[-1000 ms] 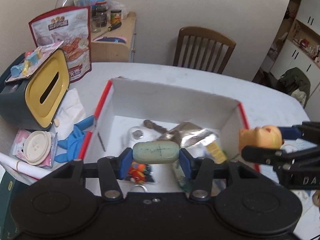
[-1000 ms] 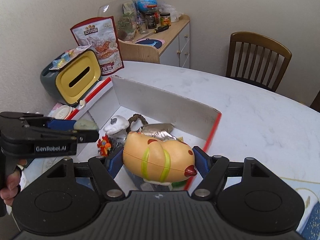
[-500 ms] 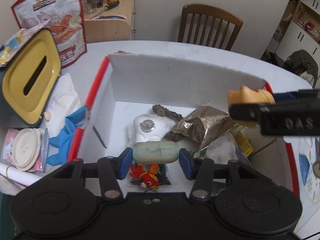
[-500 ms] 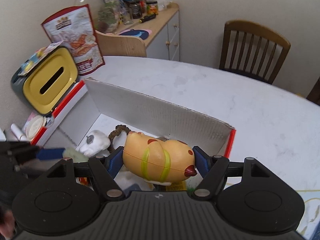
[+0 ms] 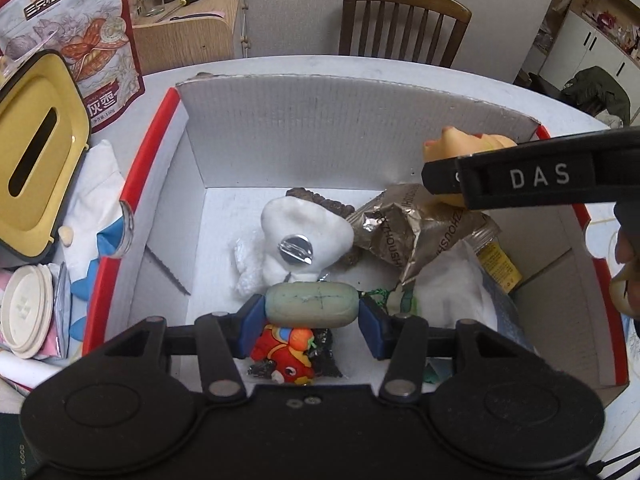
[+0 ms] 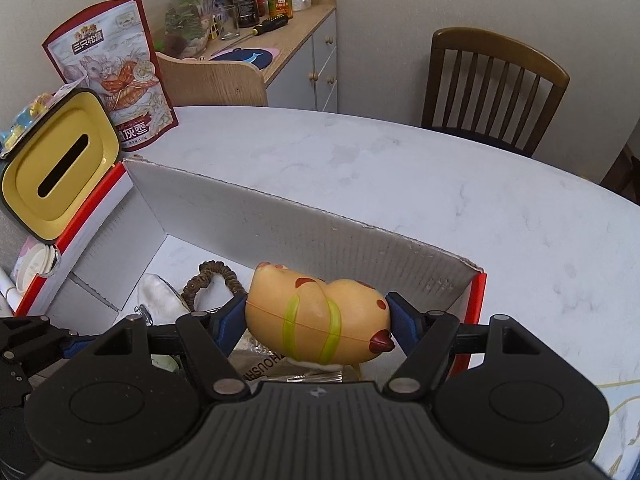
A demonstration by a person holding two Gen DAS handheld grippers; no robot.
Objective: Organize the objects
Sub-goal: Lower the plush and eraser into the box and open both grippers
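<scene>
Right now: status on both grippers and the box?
Left gripper shut on green oval bar, right gripper on yellow chick toy. Both over cardboard box. Box floor cluttered.

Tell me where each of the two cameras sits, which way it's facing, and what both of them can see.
Left wrist: sits on the left gripper, looks steeply down into the cardboard box; its own fingers clamp a grey-green bar, and the right gripper and a hand show at right.
Right wrist: sits on the right gripper, looks down over the box's far wall to the table and chair; its fingers clamp a yellow chick toy, and the left gripper's side shows at lower left.
Shared: box, chair, snack bag, yellow-lidded bin.
</scene>
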